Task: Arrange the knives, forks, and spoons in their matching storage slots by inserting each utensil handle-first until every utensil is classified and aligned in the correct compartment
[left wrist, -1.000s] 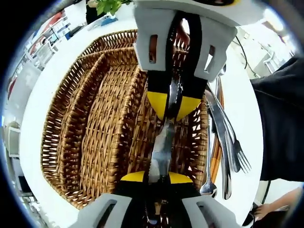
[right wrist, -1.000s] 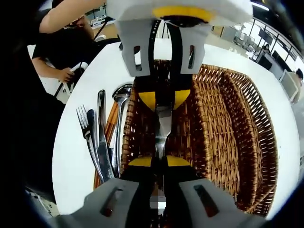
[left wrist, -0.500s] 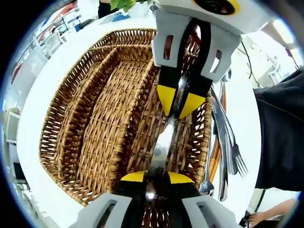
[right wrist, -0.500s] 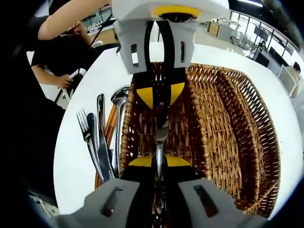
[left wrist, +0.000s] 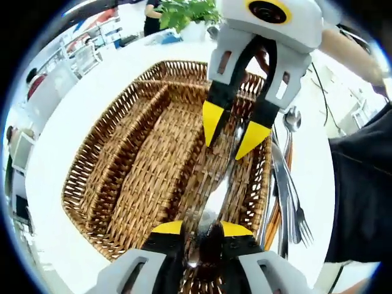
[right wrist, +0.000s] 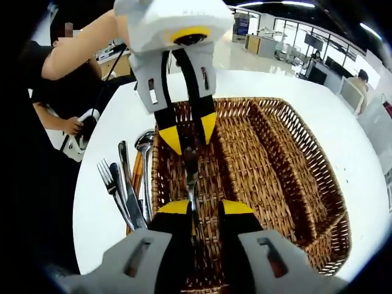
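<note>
**Utensil held over the basket's end slot**

Big picture first: a round white tabletop (left wrist: 86, 116), smooth and glossy, carrying a woven wicker basket (left wrist: 131, 165) split by ribbed walls into long parallel slots. The basket's rough brown weave contrasts with the bright steel beside it: loose cutlery (right wrist: 125, 187), forks, knives and a spoon, lying just outside the basket wall on the tabletop.

Now the key relation. A polished metal utensil (left wrist: 217, 193) runs straight out from the left tongs (left wrist: 202, 228), its long axis lined up with the slot nearest the loose cutlery. The left tongs are closed on its near end. The right tongs (left wrist: 236, 135) stand at the far end with yellow tips spread apart, seemingly clear of the steel. In the right gripper view the left tongs (right wrist: 187, 131) pinch that slim utensil (right wrist: 190, 177). So the left side carries it; lowering along the slot looks like the next call.
</note>
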Demonstrator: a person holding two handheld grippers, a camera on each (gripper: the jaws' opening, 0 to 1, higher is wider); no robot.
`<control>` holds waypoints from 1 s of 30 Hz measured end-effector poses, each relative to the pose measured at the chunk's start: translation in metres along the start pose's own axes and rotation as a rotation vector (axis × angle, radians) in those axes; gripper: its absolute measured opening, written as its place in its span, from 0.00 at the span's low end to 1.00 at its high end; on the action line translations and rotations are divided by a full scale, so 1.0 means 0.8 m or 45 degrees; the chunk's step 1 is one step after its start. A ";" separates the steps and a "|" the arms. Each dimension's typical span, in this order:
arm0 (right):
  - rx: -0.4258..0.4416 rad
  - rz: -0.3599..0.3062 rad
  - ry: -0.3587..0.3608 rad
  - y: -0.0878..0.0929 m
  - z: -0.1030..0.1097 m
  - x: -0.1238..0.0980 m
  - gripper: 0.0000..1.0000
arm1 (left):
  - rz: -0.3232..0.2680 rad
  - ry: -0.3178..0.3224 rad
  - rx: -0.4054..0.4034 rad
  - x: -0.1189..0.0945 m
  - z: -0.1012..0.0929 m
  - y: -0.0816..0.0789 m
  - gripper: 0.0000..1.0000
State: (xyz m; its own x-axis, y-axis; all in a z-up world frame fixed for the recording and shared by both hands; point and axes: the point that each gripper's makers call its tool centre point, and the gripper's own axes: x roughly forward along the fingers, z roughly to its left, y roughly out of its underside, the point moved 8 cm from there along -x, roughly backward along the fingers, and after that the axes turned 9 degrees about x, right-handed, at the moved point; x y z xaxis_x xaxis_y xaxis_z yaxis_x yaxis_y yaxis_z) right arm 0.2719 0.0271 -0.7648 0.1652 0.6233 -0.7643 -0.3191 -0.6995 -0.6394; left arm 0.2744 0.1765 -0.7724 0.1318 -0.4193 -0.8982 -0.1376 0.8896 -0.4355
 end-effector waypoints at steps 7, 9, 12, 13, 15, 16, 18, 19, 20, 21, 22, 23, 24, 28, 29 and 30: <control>0.110 -0.171 0.069 0.002 0.007 -0.025 0.35 | -0.141 -0.113 -0.113 -0.009 -0.002 0.003 0.36; 0.134 -0.210 0.092 0.005 0.010 -0.032 0.39 | -0.197 -0.139 -0.144 -0.012 -0.006 0.004 0.38; 0.172 -0.281 0.158 0.009 0.013 -0.046 0.46 | -0.278 -0.184 -0.195 -0.021 -0.012 0.006 0.41; 0.181 -0.300 0.170 0.011 0.017 -0.052 0.48 | -0.302 -0.187 -0.202 -0.024 -0.016 0.006 0.42; 0.195 -0.327 0.197 0.015 0.019 -0.059 0.52 | -0.373 -0.221 -0.236 -0.030 -0.020 0.006 0.45; 0.206 -0.343 0.220 0.019 0.020 -0.065 0.55 | -0.412 -0.246 -0.255 -0.035 -0.023 0.006 0.47; 0.223 -0.368 0.252 0.023 0.024 -0.073 0.59 | -0.468 -0.298 -0.270 -0.044 -0.028 0.007 0.50; 0.237 -0.387 0.266 0.025 0.027 -0.078 0.62 | -0.484 -0.318 -0.268 -0.047 -0.030 0.008 0.52; 0.243 -0.397 0.276 0.027 0.029 -0.082 0.65 | -0.515 -0.350 -0.262 -0.053 -0.033 0.008 0.54; 0.247 -0.407 0.282 0.029 0.032 -0.086 0.68 | -0.537 -0.373 -0.266 -0.057 -0.036 0.008 0.56; 0.259 -0.417 0.293 0.032 0.035 -0.092 0.72 | -0.559 -0.385 -0.271 -0.061 -0.040 0.008 0.59; 0.272 -0.429 0.308 0.034 0.037 -0.096 0.75 | -0.592 -0.394 -0.289 -0.066 -0.045 0.009 0.61; 0.281 -0.442 0.316 0.037 0.040 -0.102 0.77 | -0.613 -0.402 -0.308 -0.069 -0.049 0.010 0.62; 0.331 -0.471 0.386 0.052 0.047 -0.121 0.85 | -0.647 -0.442 -0.309 -0.079 -0.067 0.016 0.70; 0.333 -0.468 0.412 0.056 0.048 -0.124 0.86 | -0.657 -0.458 -0.310 -0.080 -0.070 0.017 0.71; 0.337 -0.460 0.439 0.063 0.051 -0.129 0.87 | -0.664 -0.472 -0.320 -0.080 -0.076 0.019 0.73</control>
State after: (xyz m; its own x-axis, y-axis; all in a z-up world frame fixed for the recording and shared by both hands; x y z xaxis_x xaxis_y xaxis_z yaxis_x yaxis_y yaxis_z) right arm 0.2011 -0.0580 -0.7148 0.5885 0.6255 -0.5123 -0.4013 -0.3240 -0.8567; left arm 0.2043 0.2063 -0.7251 0.5639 -0.6519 -0.5070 -0.1822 0.5005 -0.8463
